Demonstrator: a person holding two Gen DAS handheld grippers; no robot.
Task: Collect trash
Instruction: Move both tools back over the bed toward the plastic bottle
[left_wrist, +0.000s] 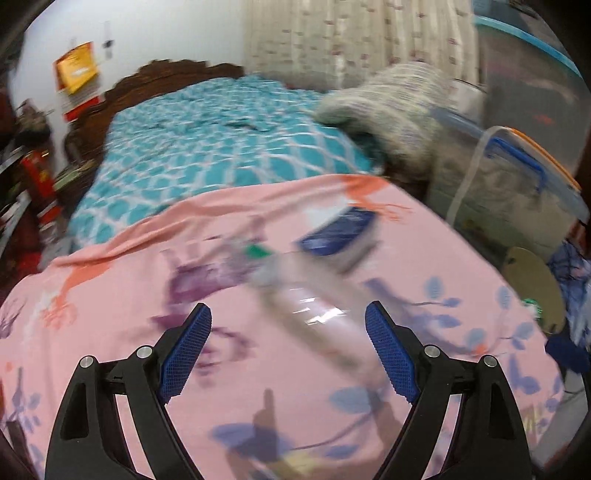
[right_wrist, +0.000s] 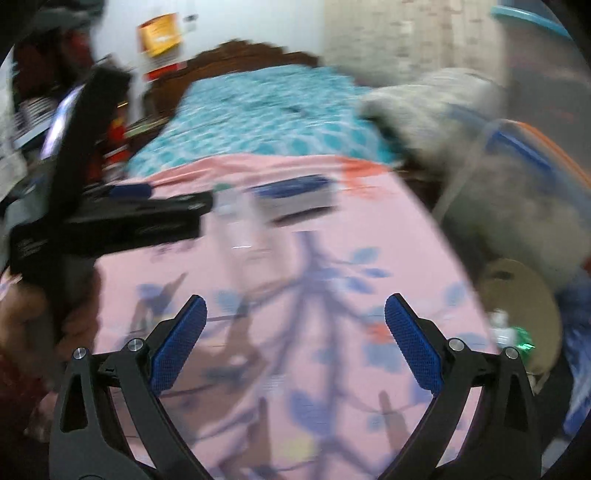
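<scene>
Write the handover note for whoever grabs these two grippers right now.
Left gripper: open, empty.
Right gripper: open, empty.
On the pink bedsheet: a clear plastic bottle with a green label, lying ahead of the left gripper; beyond it a blue and white box. Both are blurred.
Done: nothing that these views show as collected.
Left: pick up the bottle, probably the box too. No bin is clearly identifiable.

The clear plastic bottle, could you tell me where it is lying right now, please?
In the left wrist view the bottle lies diagonally on the pink sheet, just ahead of the open left tool, its green-capped end beside a blue box.
</scene>
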